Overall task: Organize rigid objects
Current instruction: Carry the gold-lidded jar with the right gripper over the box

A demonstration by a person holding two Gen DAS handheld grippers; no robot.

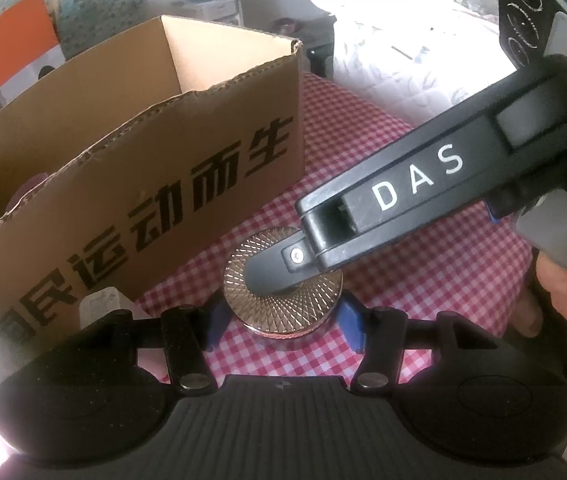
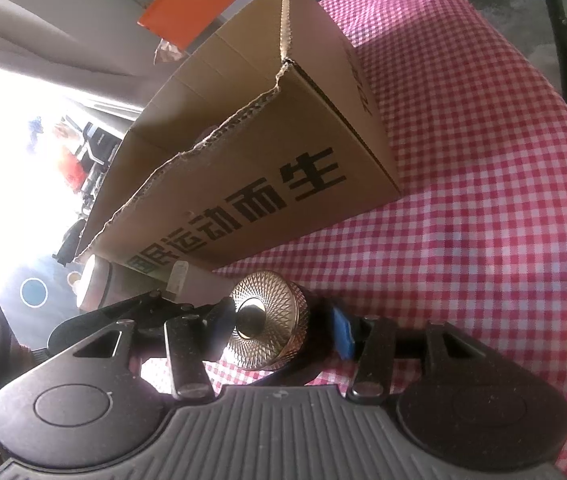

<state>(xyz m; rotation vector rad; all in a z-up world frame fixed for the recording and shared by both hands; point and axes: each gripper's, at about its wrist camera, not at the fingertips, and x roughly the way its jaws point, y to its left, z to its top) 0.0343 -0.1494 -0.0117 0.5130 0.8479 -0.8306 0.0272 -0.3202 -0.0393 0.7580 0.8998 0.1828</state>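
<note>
A round copper-coloured jar with a cut-pattern lid (image 1: 283, 284) stands on the red-checked tablecloth (image 1: 423, 280) in front of an open cardboard box (image 1: 187, 168). My left gripper (image 1: 281, 322) is open, its blue pads either side of the jar's near edge. The right gripper reaches in from the right, its black finger (image 1: 279, 268) lying over the lid. In the right wrist view the jar (image 2: 269, 320) sits between the blue pads of my right gripper (image 2: 279, 330), which is open around it, close to the box (image 2: 267, 160).
A pale cylindrical container (image 2: 95, 284) lies beside the box's near corner. An orange box (image 1: 7, 64) stands behind the cardboard box. A white patterned bundle (image 1: 403, 52) lies beyond the table's far side. The checked cloth stretches right of the box.
</note>
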